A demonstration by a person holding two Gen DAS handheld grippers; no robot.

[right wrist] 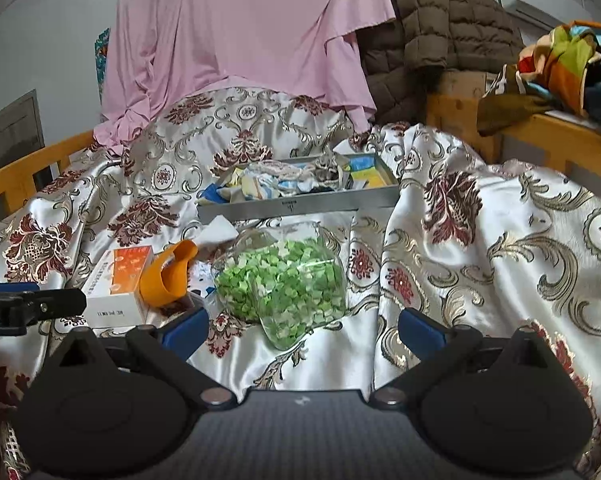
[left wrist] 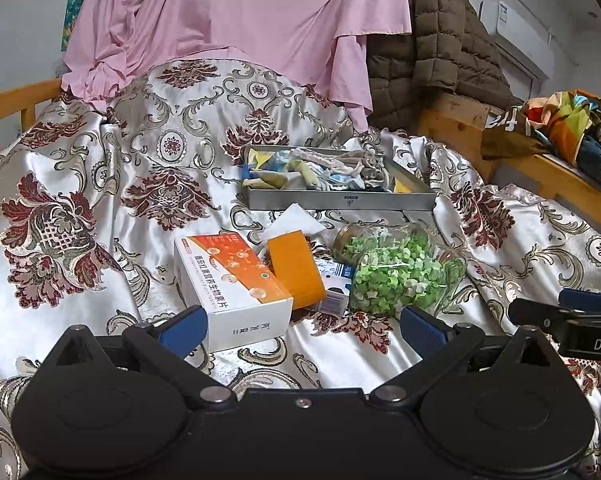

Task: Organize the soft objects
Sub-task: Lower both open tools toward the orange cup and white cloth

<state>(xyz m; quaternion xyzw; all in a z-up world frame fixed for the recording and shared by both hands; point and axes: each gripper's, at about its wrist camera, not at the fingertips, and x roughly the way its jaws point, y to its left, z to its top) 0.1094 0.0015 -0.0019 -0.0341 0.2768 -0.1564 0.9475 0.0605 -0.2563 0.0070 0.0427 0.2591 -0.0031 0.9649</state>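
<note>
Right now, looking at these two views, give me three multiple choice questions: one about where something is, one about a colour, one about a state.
1. Where does the tray sit relative to the jar?
A. Behind it, farther from the grippers
B. In front of it
C. Under it

2. What colour are the small pieces filling the jar?
A. Red
B. Green
C. Black

3. How does the left gripper stand?
A. Shut on the jar
B. Shut on the box
C. Open, holding nothing

Answers:
1. A: in both views the tray lies beyond the jar on the patterned cloth.
2. B: green and whitish bits show through the clear glass.
3. C: its blue fingers stand wide apart, with only the corner of the box showing between them, ungripped.
</note>
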